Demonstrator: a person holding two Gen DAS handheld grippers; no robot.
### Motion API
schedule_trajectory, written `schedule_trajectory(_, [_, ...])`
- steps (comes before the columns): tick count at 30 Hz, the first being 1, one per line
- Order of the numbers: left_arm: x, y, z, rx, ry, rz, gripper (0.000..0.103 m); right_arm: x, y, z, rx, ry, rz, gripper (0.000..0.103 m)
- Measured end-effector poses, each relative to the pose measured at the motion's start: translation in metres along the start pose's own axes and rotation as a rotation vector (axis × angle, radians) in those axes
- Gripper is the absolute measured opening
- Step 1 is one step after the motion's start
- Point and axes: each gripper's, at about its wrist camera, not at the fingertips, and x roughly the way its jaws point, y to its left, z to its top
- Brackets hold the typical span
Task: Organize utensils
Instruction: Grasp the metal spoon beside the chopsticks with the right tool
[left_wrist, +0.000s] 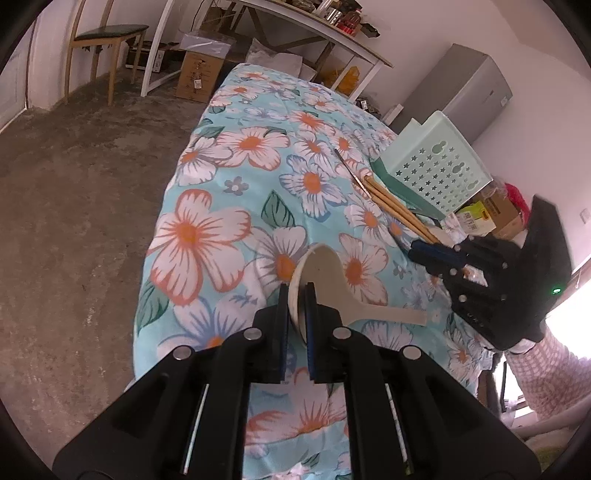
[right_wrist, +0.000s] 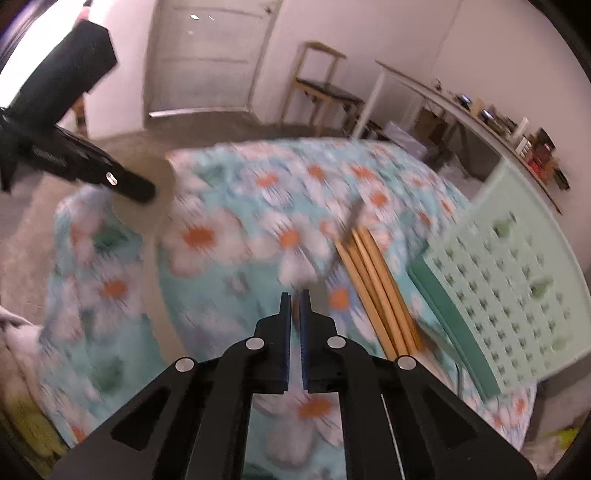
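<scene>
Currently: left claw (left_wrist: 296, 295) is gripping the beige ceramic soup spoon (left_wrist: 325, 275) by its bowl, handle pointing right.
Mint perforated plastic basket (left_wrist: 437, 162) is lying far right on the floral-clothed surface (left_wrist: 229, 147), nearer the right claw (right_wrist: 294, 301), which is pinched shut, empty, beside the wooden chopsticks (right_wrist: 380, 288).

A lived-in home room is showing itself: a floral cloth (left_wrist: 229, 229) is covering the desk, a wooden chair (left_wrist: 107, 40) and cardboard boxes (left_wrist: 199, 70) are standing at 11 o'clock, a cluttered white side table (left_wrist: 332, 37) at 12, a panelled door (right_wrist: 210, 55) is closing one wall.
</scene>
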Motion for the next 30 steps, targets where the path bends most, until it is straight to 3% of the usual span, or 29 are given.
schedule_trajectory(6, [-0.005, 0.002, -0.003, -0.008, -0.008, 0.014, 0.007, -0.006, 0.015, 0.028, -0.019, -0.090, 0.069, 0.004])
schedule_trajectory(9, [-0.003, 0.003, -0.005, -0.015, -0.010, 0.012, 0.007, -0.012, 0.011, 0.028, -0.011, -0.096, 0.045, 0.007])
schedule_trajectory(12, [-0.001, 0.006, -0.005, -0.022, -0.006, 0.004, 0.007, -0.019, 0.003, 0.004, -0.001, -0.049, -0.011, 0.008])
schedule_trajectory(17, [0.002, 0.007, -0.003, -0.019, 0.000, -0.006, 0.008, -0.003, -0.026, -0.030, 0.076, 0.104, -0.099, 0.008])
schedule_trajectory(20, [0.003, 0.007, -0.002, -0.020, 0.001, -0.008, 0.008, 0.018, -0.027, -0.031, 0.098, 0.140, -0.075, 0.008])
schedule_trajectory(25, [0.003, 0.006, -0.003, -0.021, 0.001, -0.002, 0.008, 0.035, -0.011, 0.005, 0.094, 0.056, 0.035, 0.008])
schedule_trajectory(30, [0.003, 0.008, -0.003, -0.029, 0.000, 0.001, 0.008, 0.043, 0.006, 0.026, 0.074, 0.008, 0.081, 0.008])
